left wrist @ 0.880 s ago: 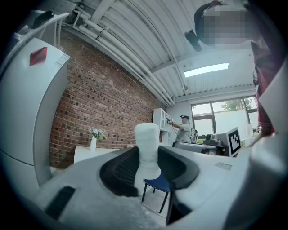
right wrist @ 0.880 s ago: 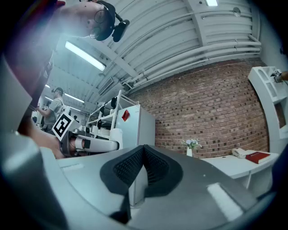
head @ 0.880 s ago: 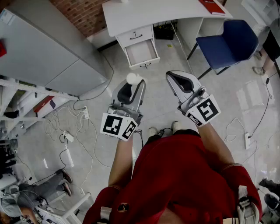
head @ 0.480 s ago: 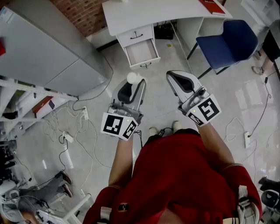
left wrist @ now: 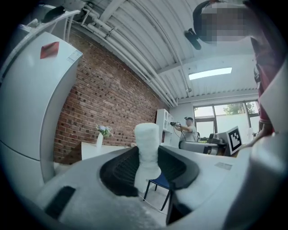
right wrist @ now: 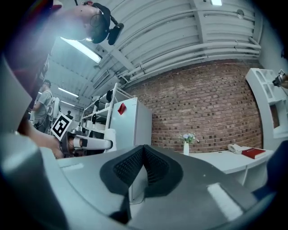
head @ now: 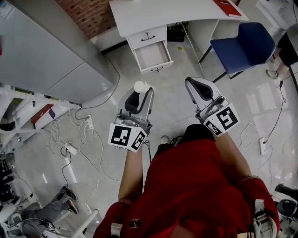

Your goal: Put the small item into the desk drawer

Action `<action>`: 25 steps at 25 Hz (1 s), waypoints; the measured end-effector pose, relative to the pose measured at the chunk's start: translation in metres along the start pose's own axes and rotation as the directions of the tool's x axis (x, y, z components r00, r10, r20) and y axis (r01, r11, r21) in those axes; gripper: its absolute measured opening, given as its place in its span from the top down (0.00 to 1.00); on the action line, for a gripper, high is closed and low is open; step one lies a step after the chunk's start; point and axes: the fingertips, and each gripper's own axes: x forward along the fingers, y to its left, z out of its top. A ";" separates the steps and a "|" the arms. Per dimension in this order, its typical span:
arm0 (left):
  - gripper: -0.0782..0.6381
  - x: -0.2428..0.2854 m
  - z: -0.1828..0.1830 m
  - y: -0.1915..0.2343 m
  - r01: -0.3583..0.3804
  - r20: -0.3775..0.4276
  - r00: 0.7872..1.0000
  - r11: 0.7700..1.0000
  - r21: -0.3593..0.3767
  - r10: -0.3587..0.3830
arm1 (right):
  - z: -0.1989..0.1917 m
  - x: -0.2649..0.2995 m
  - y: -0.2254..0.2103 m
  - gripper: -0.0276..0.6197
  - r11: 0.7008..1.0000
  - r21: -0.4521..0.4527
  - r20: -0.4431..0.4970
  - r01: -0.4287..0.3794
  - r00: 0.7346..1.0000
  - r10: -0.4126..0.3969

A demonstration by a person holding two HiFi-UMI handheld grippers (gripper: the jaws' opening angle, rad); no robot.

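My left gripper is shut on a small white cylindrical item, which stands up between the black pads in the left gripper view. My right gripper is shut with nothing in it; its pads meet in the right gripper view. Both are held in the air above the floor, some way short of the white desk. The desk's lower drawer stands pulled out and looks bare inside; the upper drawer is closed.
A blue chair stands right of the desk. A red book lies on the desk's right end. A big grey cabinet fills the left. Cables and a power strip lie on the floor at left. Another person's foot shows far right.
Both grippers have shifted slightly to the right and nearer me in the head view. The left still holds the white item.
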 end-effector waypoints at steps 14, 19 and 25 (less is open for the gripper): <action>0.70 0.096 -0.050 0.067 -0.035 -0.121 0.992 0.999 -0.030 0.031 | -0.051 0.060 -0.105 0.95 0.999 -0.032 -0.048 0.011 0.999 -0.013; 0.70 0.177 -0.083 0.098 -0.080 -0.203 0.977 0.996 -0.047 0.069 | -0.080 0.093 -0.191 0.95 1.000 -0.016 -0.066 -0.007 0.998 0.006; 0.70 0.271 -0.125 0.135 -0.148 -0.282 0.952 0.984 -0.094 0.117 | -0.116 0.132 -0.280 0.95 0.998 0.051 -0.101 -0.046 0.994 0.051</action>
